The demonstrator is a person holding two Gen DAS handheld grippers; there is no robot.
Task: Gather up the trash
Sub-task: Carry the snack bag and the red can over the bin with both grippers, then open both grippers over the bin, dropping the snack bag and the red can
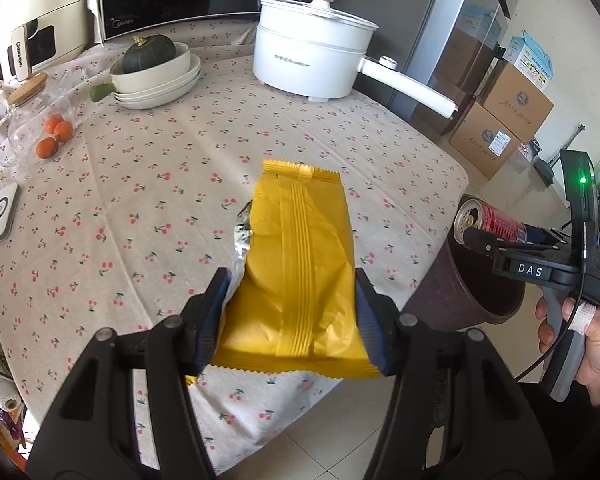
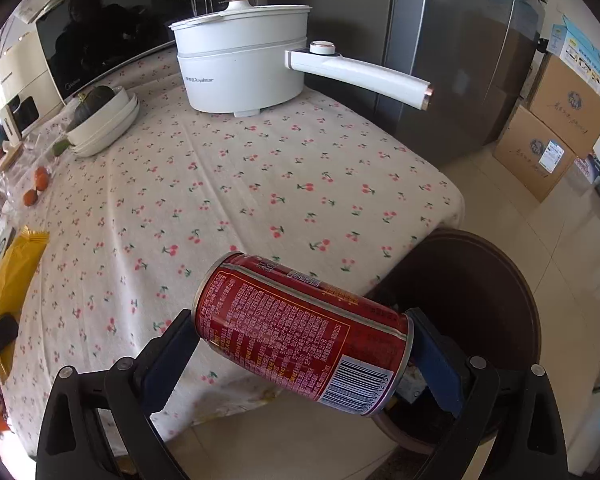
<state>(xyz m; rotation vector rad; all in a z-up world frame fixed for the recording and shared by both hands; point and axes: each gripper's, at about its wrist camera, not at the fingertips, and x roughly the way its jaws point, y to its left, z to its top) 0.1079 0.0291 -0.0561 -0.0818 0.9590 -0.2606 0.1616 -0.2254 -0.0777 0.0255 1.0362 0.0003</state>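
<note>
Both of my tongs are loaded, and I judge the step in hand to be the carry to the bin [image 2: 500,280], the dark round container standing on the floor just beside the near corner of the table [image 2: 260,184]. My right tongs [image 2: 300,344] are clamped on the red can [image 2: 300,332], one pad against each end, so the can lies crosswise and tilted; it hangs over the table-side rim of the bin, partly above the opening and partly above the table edge. My left tongs [image 1: 290,312] are clamped across the width of the yellow wrapper [image 1: 296,276], whose torn side shows silver foil; the wrapper is off the cloth and sits over the table on the side away from the bin. The next move, as I judge it, calls for shifting the can further over the bin mouth, clear of the rim, then spreading the right tongs so it drops in. After that the wrapper needs the same treatment, and since it is light and limp it should be released low over the opening.
</note>
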